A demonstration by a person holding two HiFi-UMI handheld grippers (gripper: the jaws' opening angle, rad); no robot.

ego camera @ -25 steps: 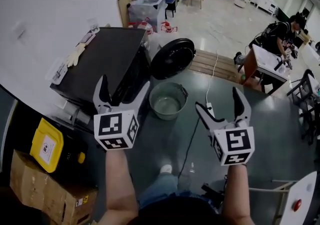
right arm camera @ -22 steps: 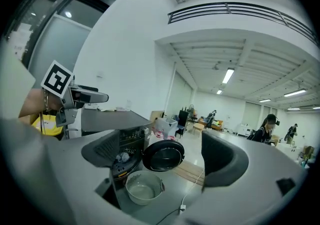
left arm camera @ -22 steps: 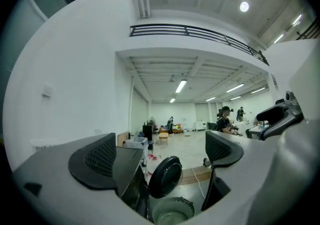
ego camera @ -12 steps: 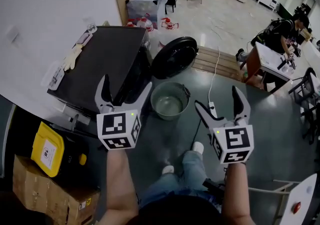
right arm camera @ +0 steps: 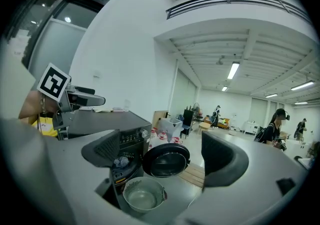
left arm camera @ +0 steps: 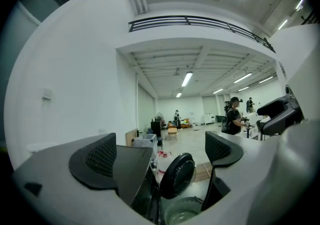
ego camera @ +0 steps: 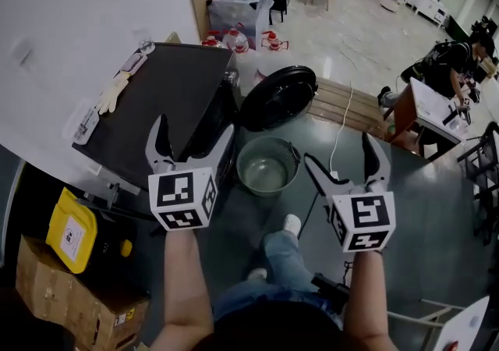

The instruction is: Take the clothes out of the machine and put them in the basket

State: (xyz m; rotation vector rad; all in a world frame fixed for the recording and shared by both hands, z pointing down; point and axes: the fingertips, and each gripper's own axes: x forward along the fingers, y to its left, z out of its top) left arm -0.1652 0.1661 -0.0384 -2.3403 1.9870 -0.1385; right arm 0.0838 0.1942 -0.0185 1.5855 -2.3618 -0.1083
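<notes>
Grey floor (ego camera: pixel 437 186), perhaps wet, under basket (ego camera: pixel 267 172)

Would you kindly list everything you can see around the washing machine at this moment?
black front-loading washing machine: one, black, left of centre, round door swung open
bundle of pale clothes: one, pale, inside the drum
round perforated basket: one, grey-green, on the floor in front of the machine
white glove: one, white, on the machine's top
yellow plastic container: one, yellow, lower left
brown cardboard box: one, brown, beside the container
white cable: one, white, on the floor
seated person: one, dark clothing, far right at a desk
left claw: black, open, empty
right claw: black, open, empty
</notes>
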